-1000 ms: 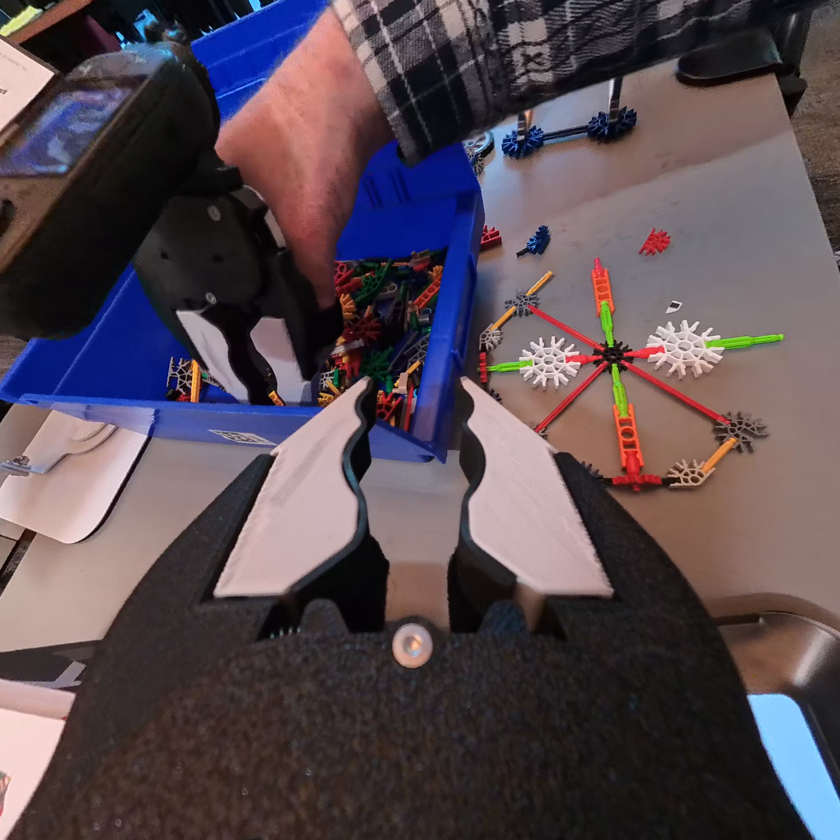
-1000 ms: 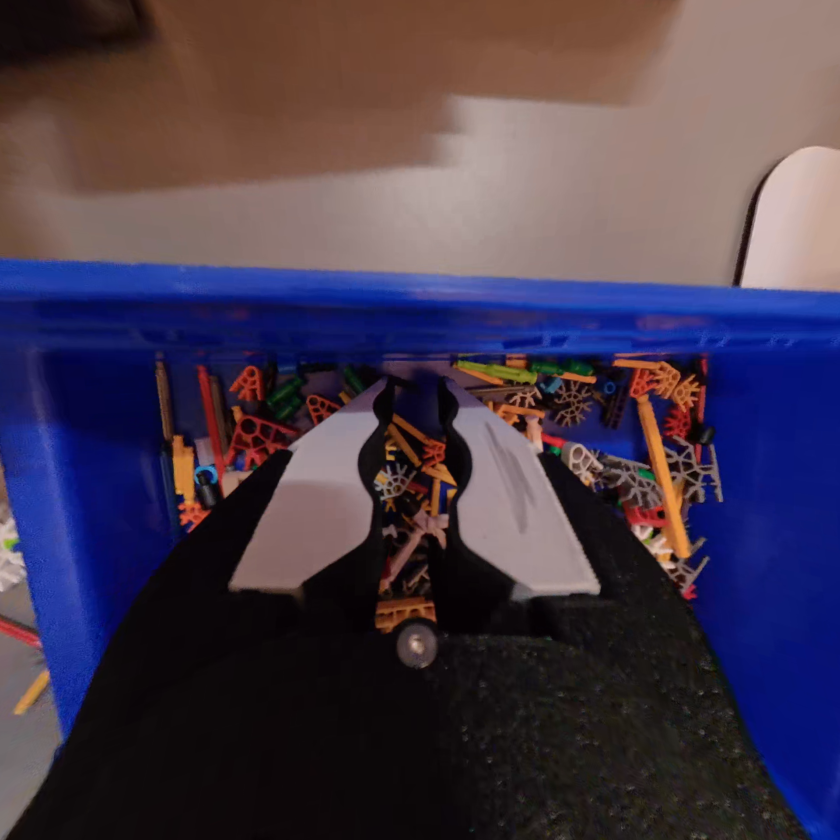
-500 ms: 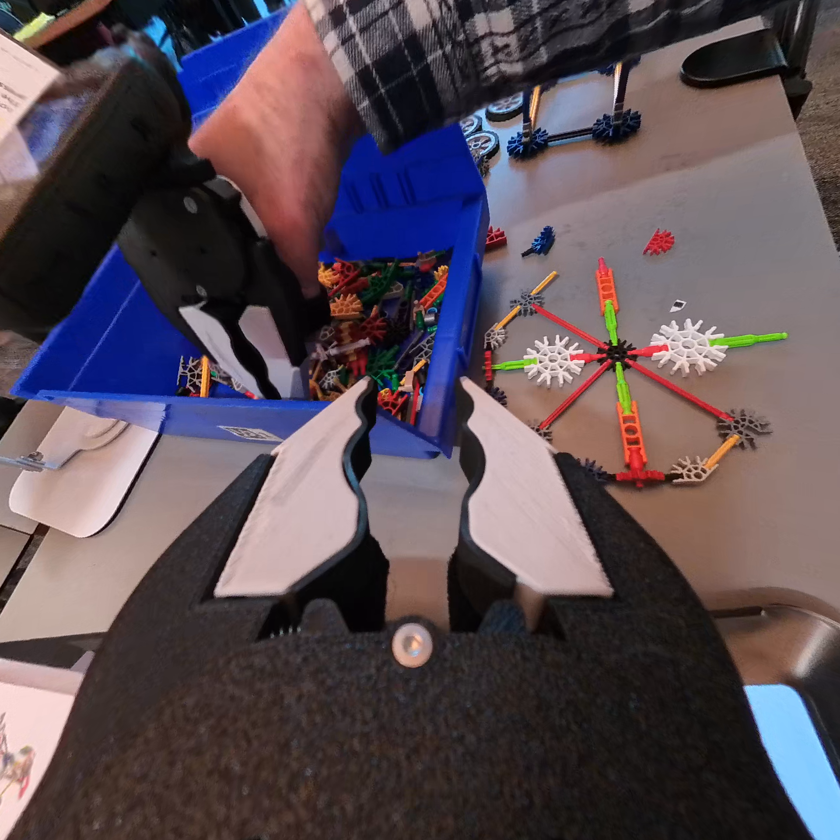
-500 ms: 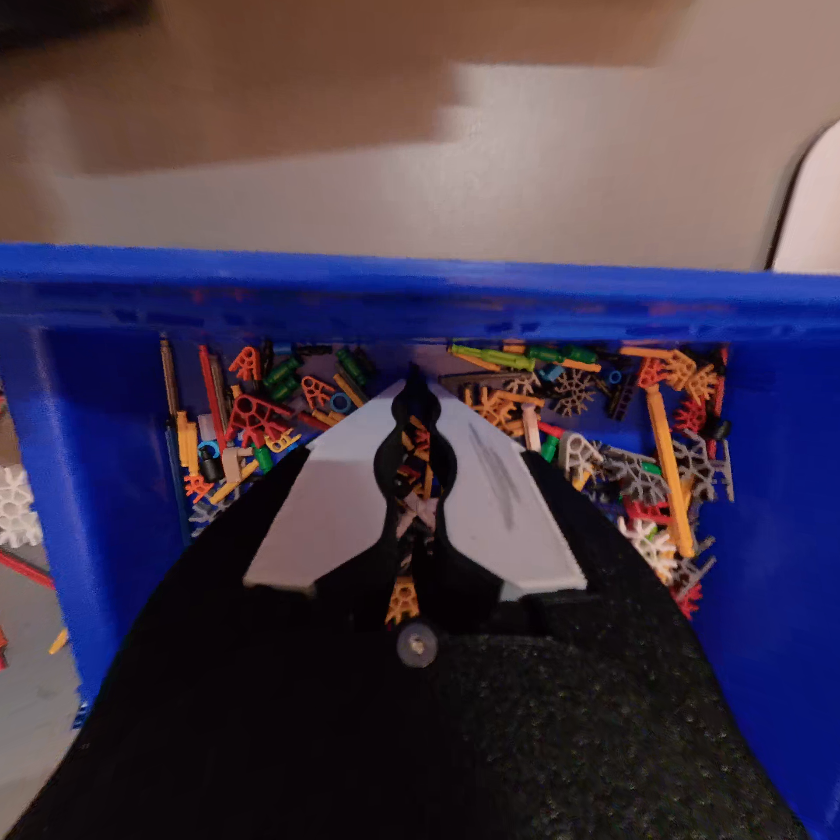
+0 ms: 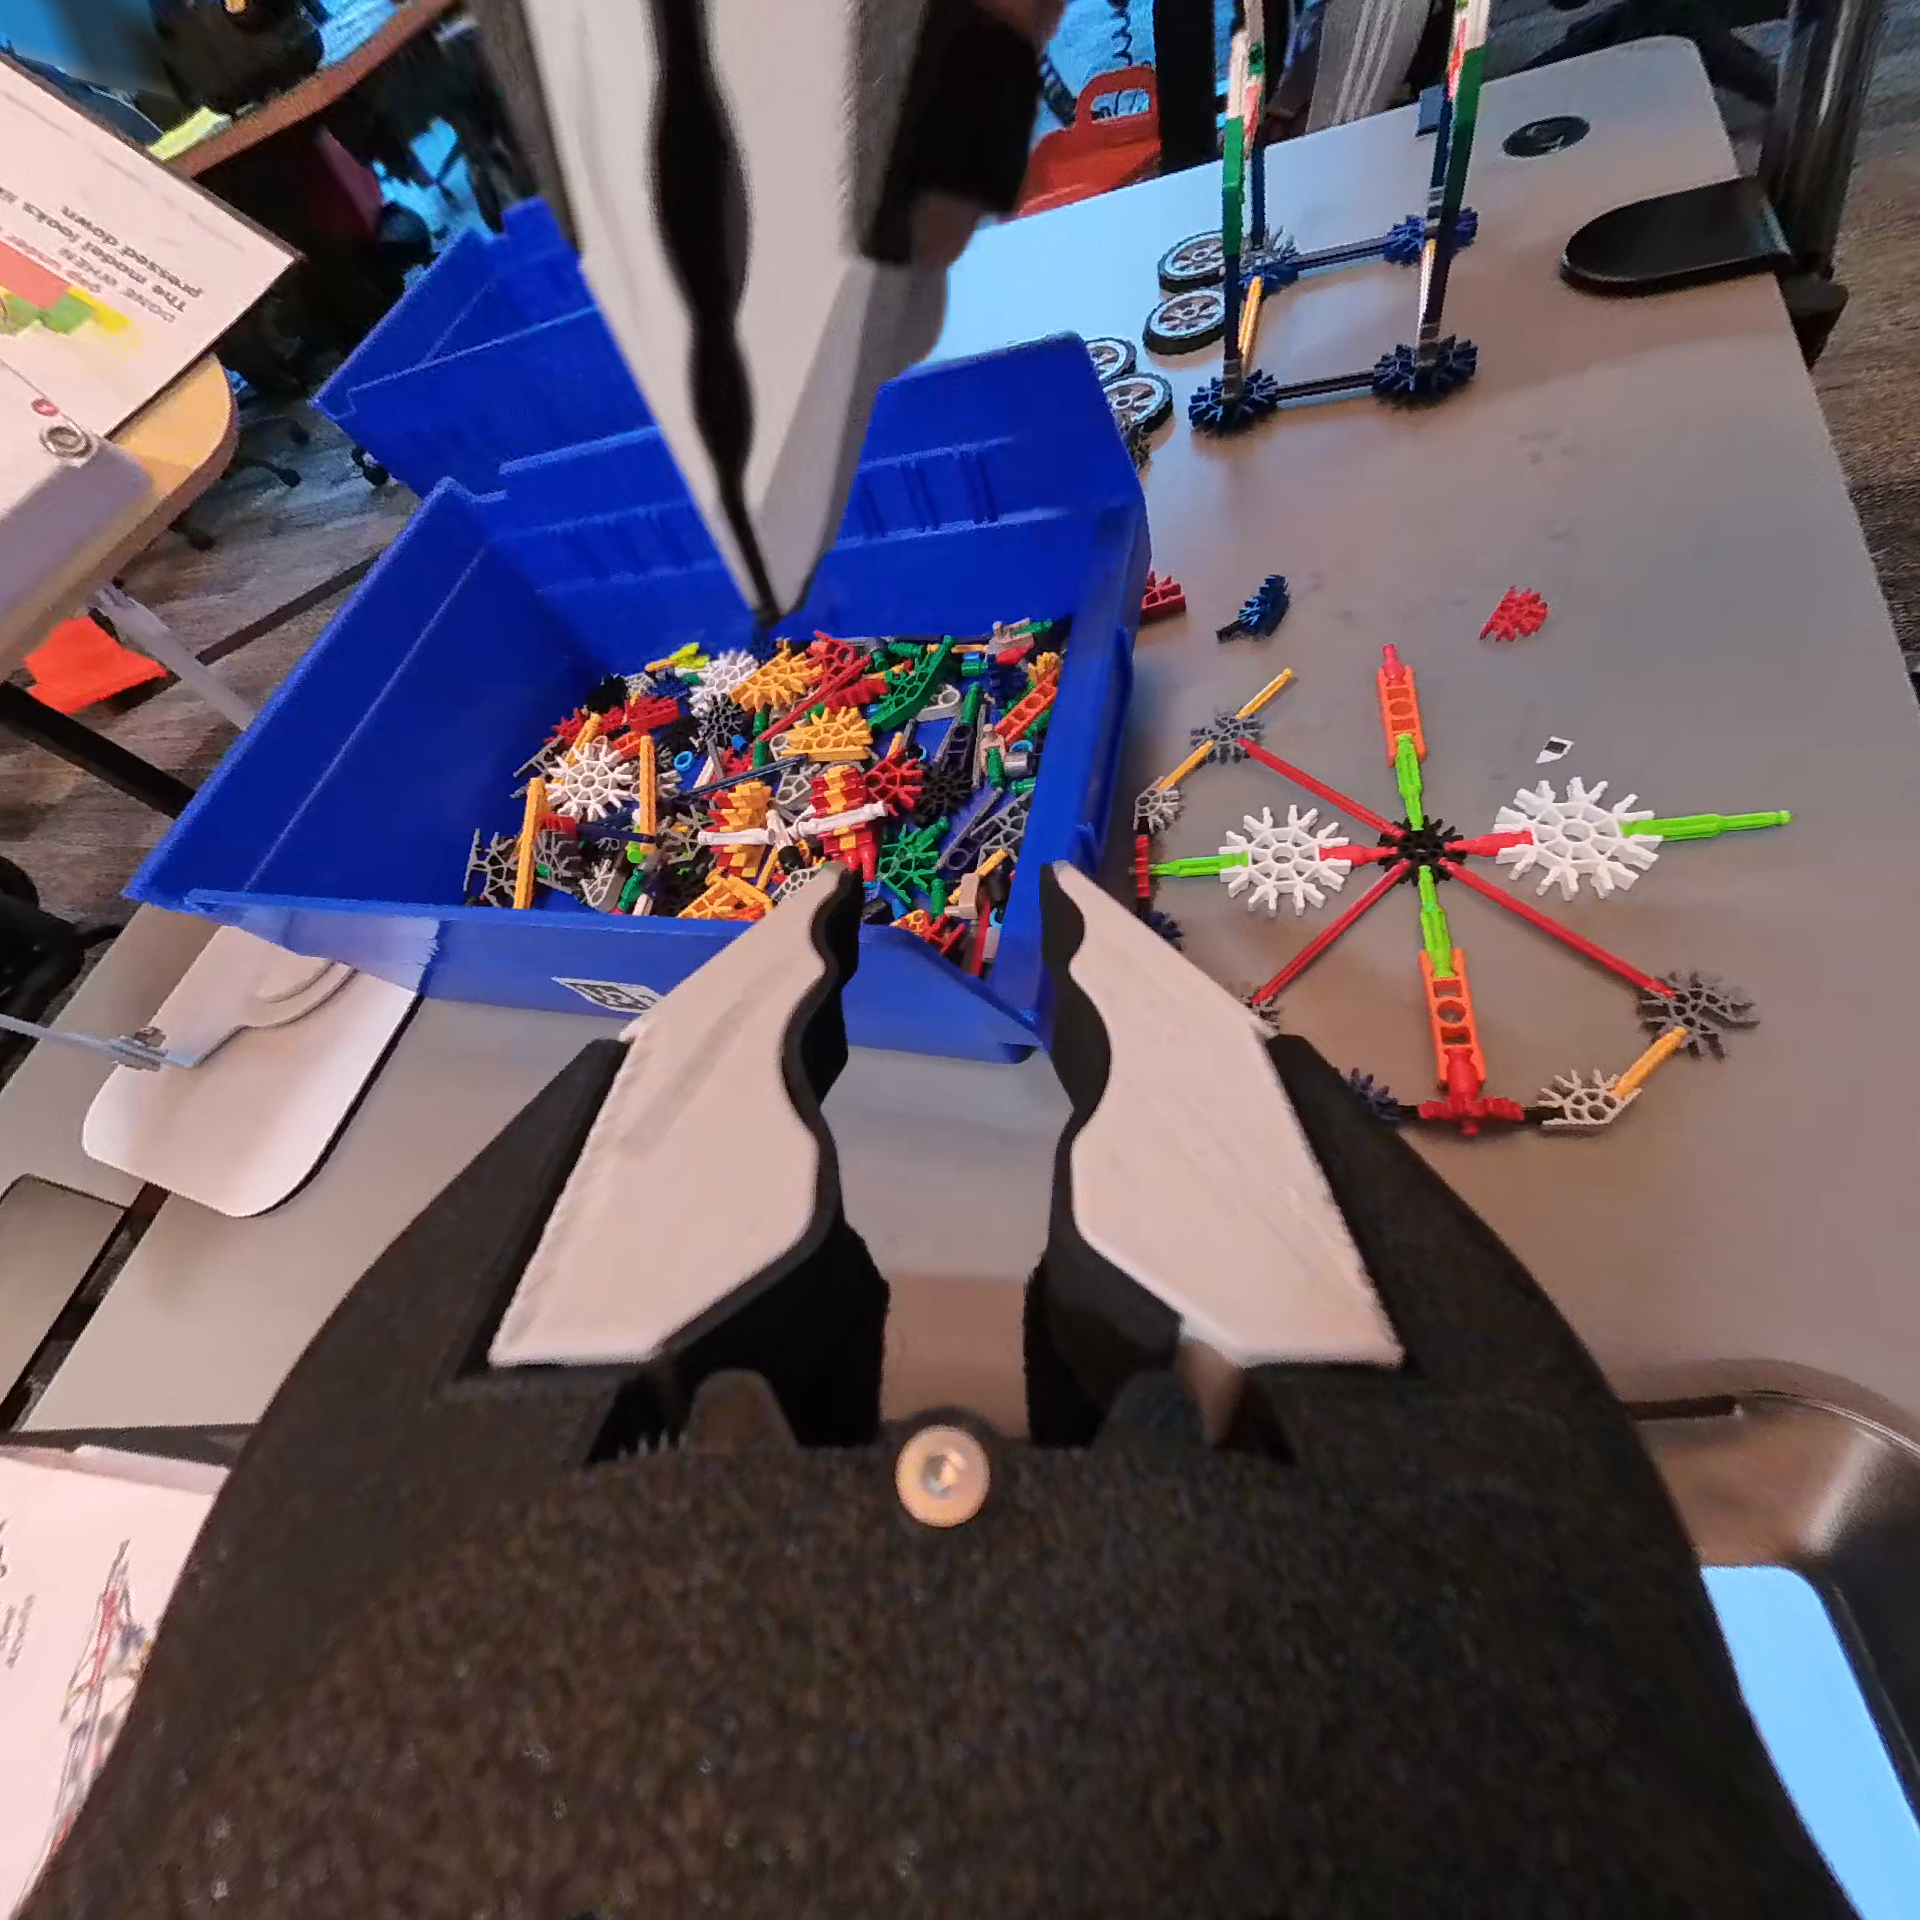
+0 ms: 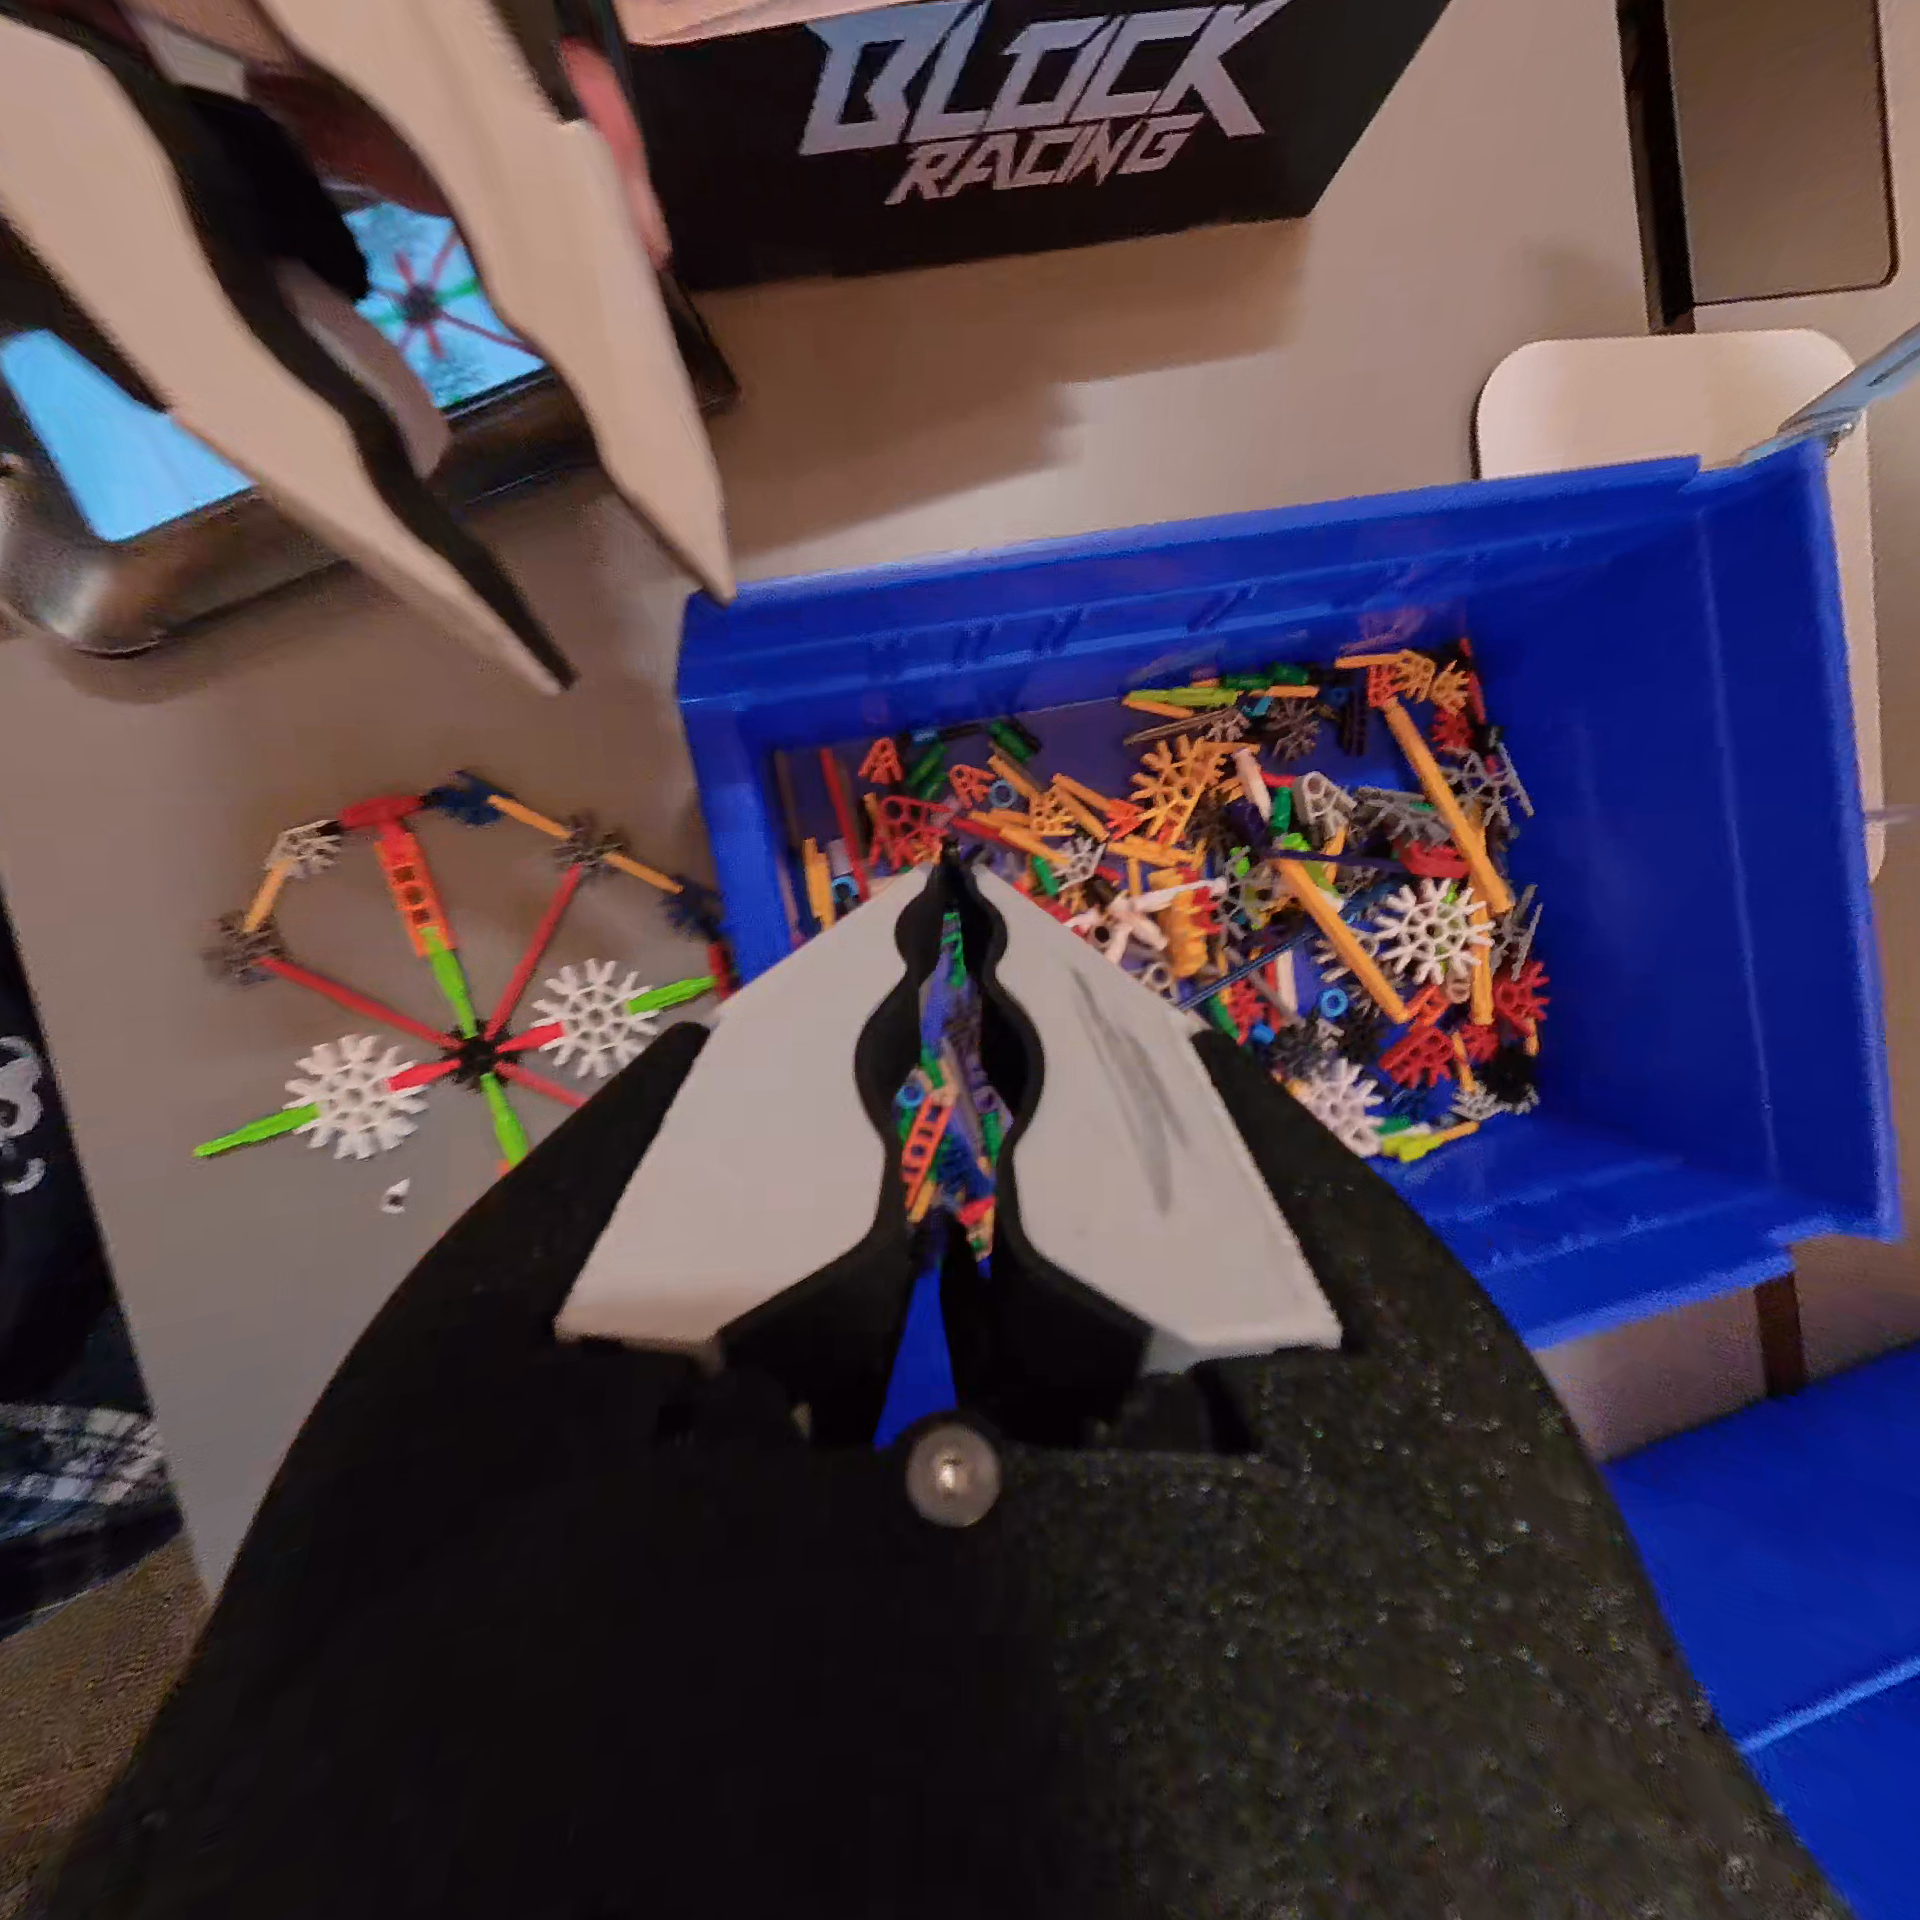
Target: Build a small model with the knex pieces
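A blue bin point(image 5: 312, 831) holds several small coloured construction pieces point(image 5: 790, 790). My left gripper point(image 5: 945, 883) is open and empty, hovering over the bin's near wall. My right gripper point(image 6: 951, 864) is shut and raised above the bin point(image 6: 1714, 935); it also shows in the left wrist view point(image 5: 764, 608), pointing down over the pile. A tiny dark bit shows at its tips; I cannot tell whether it is a piece. A flat wheel-shaped assembly point(image 5: 1418, 842) of red and green rods and white snowflake connectors lies right of the bin, and shows in the right wrist view point(image 6: 468, 1049). The left gripper point(image 6: 639, 634) appears there at top left.
A standing rod frame point(image 5: 1340, 239) with black wheels point(image 5: 1184, 260) is at the back. Loose red point(image 5: 1512, 613) and blue point(image 5: 1257, 608) connectors lie near the assembly. A black box point(image 6: 987, 135), a tablet point(image 6: 104, 447), a white panel point(image 5: 239, 1091) and a second blue bin point(image 5: 499, 343) surround the area. My right fingertips sit around 8 centimeters from my left ones. Both grippers' tips are roughly 35 centimeters from the white panel point(image 5: 239, 1091).
My right gripper closed inside the bin, then rose well above it, still shut. The left gripper stayed open and almost still.
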